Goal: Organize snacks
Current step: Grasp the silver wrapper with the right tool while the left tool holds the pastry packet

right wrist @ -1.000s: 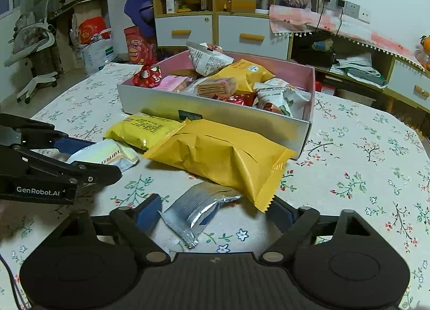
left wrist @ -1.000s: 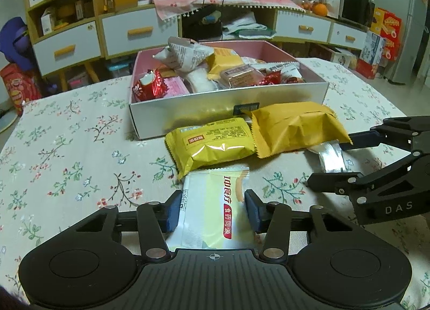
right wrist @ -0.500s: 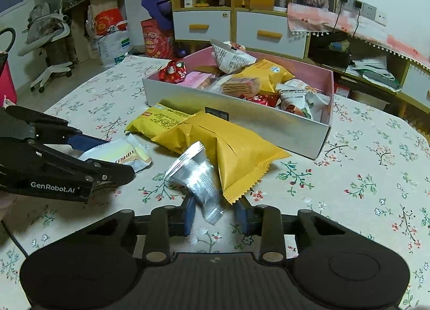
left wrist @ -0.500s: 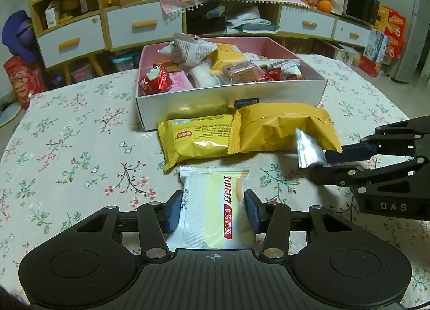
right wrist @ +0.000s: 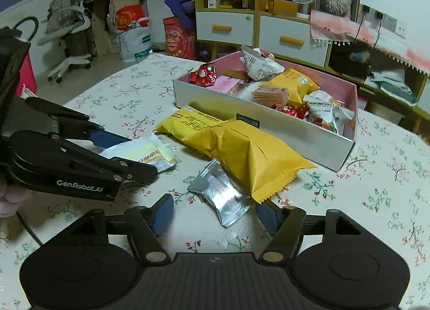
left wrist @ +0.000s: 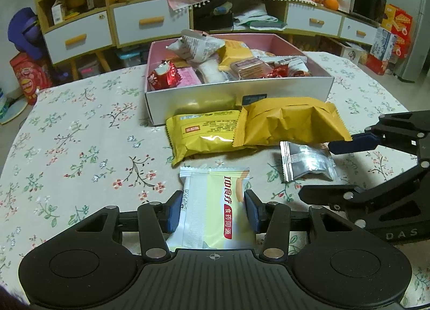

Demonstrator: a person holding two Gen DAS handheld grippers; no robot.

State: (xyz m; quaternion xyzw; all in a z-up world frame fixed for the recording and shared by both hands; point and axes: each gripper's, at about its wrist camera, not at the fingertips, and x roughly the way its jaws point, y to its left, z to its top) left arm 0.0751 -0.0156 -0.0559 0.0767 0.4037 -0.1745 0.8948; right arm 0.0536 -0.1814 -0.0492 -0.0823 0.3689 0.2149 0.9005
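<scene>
Snacks fill the box (left wrist: 236,95); four more lie on the tablecloth (left wrist: 80,148) in front of it. Left gripper (left wrist: 212,209) pinches the pale packet (left wrist: 215,202) nearest the camera. Right gripper (right wrist: 215,216) is opening, pads clear of the silver sachet (right wrist: 220,197) lying loose between them, beside the orange bag (right wrist: 247,157) and yellow pack (left wrist: 204,132).

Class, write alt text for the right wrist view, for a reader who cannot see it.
The right gripper, fingers opening, hovers over a silver packet lying loose on a floral tablecloth. Beyond lie two yellow packets and a snack-filled box.
</scene>
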